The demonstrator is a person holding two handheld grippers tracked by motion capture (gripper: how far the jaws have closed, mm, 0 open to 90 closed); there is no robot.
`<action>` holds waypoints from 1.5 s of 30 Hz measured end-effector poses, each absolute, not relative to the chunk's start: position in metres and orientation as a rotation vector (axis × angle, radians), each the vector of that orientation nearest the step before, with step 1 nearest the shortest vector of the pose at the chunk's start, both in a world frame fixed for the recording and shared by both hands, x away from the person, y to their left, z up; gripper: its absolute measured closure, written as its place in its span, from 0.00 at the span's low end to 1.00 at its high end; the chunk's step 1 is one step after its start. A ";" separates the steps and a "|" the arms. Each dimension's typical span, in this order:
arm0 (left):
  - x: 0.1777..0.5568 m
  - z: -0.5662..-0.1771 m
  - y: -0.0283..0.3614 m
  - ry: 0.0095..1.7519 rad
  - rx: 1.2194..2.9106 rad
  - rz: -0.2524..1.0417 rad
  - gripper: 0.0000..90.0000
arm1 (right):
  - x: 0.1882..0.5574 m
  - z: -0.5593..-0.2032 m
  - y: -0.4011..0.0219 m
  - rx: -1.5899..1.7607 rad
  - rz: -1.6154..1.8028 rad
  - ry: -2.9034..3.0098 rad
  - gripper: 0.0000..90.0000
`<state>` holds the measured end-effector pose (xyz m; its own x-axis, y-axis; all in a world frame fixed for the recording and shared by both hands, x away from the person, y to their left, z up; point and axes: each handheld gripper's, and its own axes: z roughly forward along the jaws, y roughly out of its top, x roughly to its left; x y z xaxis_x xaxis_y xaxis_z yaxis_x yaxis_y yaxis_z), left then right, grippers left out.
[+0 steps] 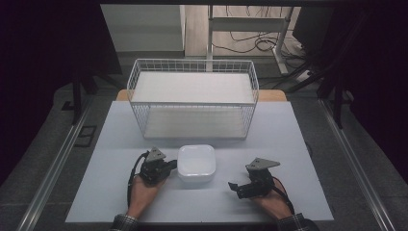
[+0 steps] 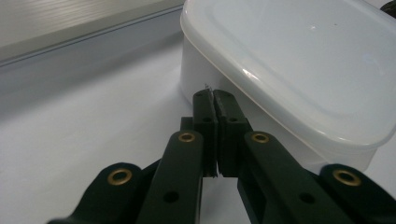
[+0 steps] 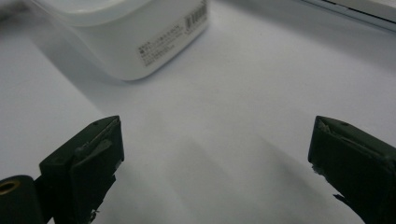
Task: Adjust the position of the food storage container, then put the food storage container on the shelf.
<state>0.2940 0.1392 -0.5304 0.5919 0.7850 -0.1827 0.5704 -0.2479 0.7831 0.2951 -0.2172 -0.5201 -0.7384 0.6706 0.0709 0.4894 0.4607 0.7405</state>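
A white lidded plastic container (image 1: pixel 196 162) sits on the white table top, in front of a white wire basket (image 1: pixel 192 98). My left gripper (image 1: pixel 171 164) lies at the container's left side, jaws pressed together with nothing between them; in the left gripper view its tips (image 2: pixel 215 95) almost touch the container wall (image 2: pixel 196 70) just under the lid (image 2: pixel 299 56). My right gripper (image 1: pixel 234 187) rests to the container's right, a short way off, jaws wide apart (image 3: pixel 215 154) over bare table. The container (image 3: pixel 140 37) shows a printed label in the right gripper view.
The wire basket stands at the back of the white board (image 1: pixel 96 192) with a white liner inside. Metal rails (image 1: pixel 57 163) run along both sides of the table. Cables and a white frame (image 1: pixel 250 29) lie on the floor beyond.
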 end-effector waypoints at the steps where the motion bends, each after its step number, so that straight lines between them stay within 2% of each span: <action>1: 0.295 -0.531 0.138 1.078 1.943 0.296 0.99 | 0.295 -0.520 -0.217 0.999 1.144 2.480 0.04; 5: 0.295 -0.531 0.137 1.071 1.953 0.292 0.97 | 0.293 -0.520 -0.218 0.979 1.133 2.481 0.04; 7: 0.290 -0.525 0.146 1.079 1.952 0.335 0.88 | 0.292 -0.519 -0.220 0.964 1.126 2.479 0.04; 9: 0.287 -0.523 0.151 1.087 1.941 0.349 0.71 | 0.291 -0.518 -0.221 0.933 1.108 2.476 0.04; 10: 0.285 -0.521 0.155 1.089 1.940 0.354 0.71 | 0.291 -0.518 -0.221 0.933 1.108 2.476 0.04; 11: 0.279 -0.520 0.162 1.093 1.931 0.360 0.58 | 0.290 -0.518 -0.222 0.912 1.100 2.484 0.04; 12: 0.279 -0.520 0.162 1.093 1.931 0.360 0.52 | 0.290 -0.519 -0.222 0.907 1.097 2.485 0.04; 13: 0.276 -0.519 0.165 1.088 1.931 0.363 0.52 | 0.290 -0.519 -0.222 0.907 1.097 2.485 0.04; 18: 0.262 -0.520 0.170 1.050 1.964 0.368 0.25 | 0.288 -0.518 -0.222 0.873 1.099 2.493 0.02; 22: 0.254 -0.526 0.170 1.054 1.977 0.332 0.14 | 0.287 -0.518 -0.224 0.866 1.126 2.494 0.01; 30: 0.246 -0.529 0.174 1.008 1.953 0.381 0.06 | 0.288 -0.517 -0.227 0.866 1.183 2.476 0.00; 35: 0.248 -0.529 0.178 1.011 1.920 0.370 0.05 | 0.288 -0.516 -0.227 0.880 1.198 2.466 0.00; 45: 0.250 -0.524 0.170 0.996 1.957 0.309 0.05 | 0.290 -0.514 -0.224 0.878 1.230 2.496 0.00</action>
